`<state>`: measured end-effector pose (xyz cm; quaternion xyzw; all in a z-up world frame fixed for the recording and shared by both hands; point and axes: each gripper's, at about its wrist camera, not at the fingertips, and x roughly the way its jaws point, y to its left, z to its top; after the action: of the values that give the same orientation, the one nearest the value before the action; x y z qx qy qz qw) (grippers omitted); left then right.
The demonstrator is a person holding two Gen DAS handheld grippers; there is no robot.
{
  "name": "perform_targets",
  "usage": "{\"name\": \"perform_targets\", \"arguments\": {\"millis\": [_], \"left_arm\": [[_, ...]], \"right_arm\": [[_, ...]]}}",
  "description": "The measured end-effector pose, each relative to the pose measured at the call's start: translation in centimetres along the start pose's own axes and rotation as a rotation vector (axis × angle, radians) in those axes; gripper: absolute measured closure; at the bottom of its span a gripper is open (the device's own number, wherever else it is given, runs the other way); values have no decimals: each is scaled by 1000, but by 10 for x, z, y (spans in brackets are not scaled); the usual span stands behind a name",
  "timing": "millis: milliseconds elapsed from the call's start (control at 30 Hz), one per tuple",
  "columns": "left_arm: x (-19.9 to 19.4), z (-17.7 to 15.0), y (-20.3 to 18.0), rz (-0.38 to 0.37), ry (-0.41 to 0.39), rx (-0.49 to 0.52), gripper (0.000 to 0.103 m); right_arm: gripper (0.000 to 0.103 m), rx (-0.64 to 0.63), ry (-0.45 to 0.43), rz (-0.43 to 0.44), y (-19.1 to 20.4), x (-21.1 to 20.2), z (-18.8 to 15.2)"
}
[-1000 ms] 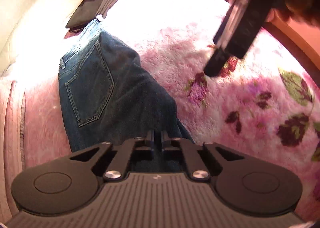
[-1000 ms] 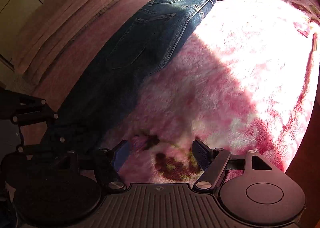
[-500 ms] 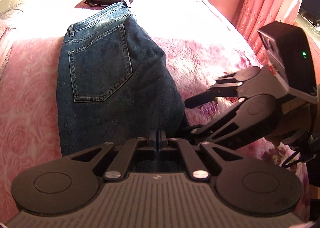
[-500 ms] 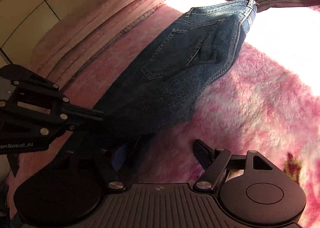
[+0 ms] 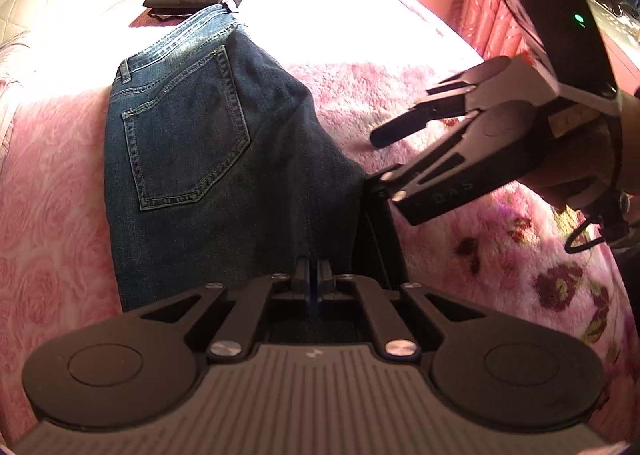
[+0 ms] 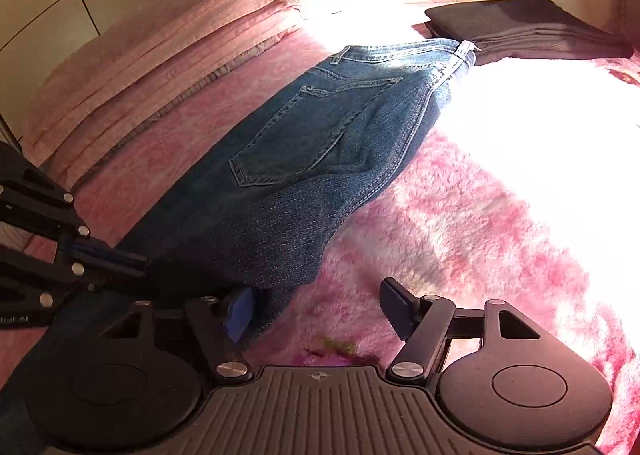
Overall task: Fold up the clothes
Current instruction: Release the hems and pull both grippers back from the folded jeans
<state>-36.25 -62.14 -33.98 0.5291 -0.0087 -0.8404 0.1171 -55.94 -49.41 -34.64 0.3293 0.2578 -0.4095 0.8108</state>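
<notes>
While your left gripper (image 5: 313,275) stays clamped on the jeans (image 5: 208,159), your right gripper (image 6: 320,309) has drawn in beside the denim's edge, fingers spread apart.

One pair of jeans lies lengthwise on the pink blanket (image 6: 460,223), waistband touching one dark folded stack (image 6: 528,31) near the headboard; you have open blanket to the right of the denim, with folded pink bedding (image 6: 160,55) along the left.
</notes>
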Motion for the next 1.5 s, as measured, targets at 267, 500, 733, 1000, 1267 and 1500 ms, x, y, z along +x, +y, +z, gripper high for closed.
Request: {"name": "perform_targets", "arguments": {"millis": [267, 500, 733, 1000, 1267, 1500], "left_arm": [[5, -6, -14, -24, 22, 15, 92], [6, -12, -29, -16, 28, 16, 85], [10, -18, -34, -15, 37, -12, 83], [13, -17, -33, -8, 33, -33, 80], [18, -17, -34, -1, 47, -32, 80], [10, -32, -38, 27, 111, -95, 79]], "right_arm": [[36, -226, -31, -153, 15, -18, 9], [43, -173, 4, -179, 0, -32, 3], [43, -458, -21, -195, 14, -4, 11], [43, -776, -36, -321, 32, -14, 6], [43, -970, 10, -328, 22, 16, 9], [43, -842, 164, -307, -12, 6, 11]]}}
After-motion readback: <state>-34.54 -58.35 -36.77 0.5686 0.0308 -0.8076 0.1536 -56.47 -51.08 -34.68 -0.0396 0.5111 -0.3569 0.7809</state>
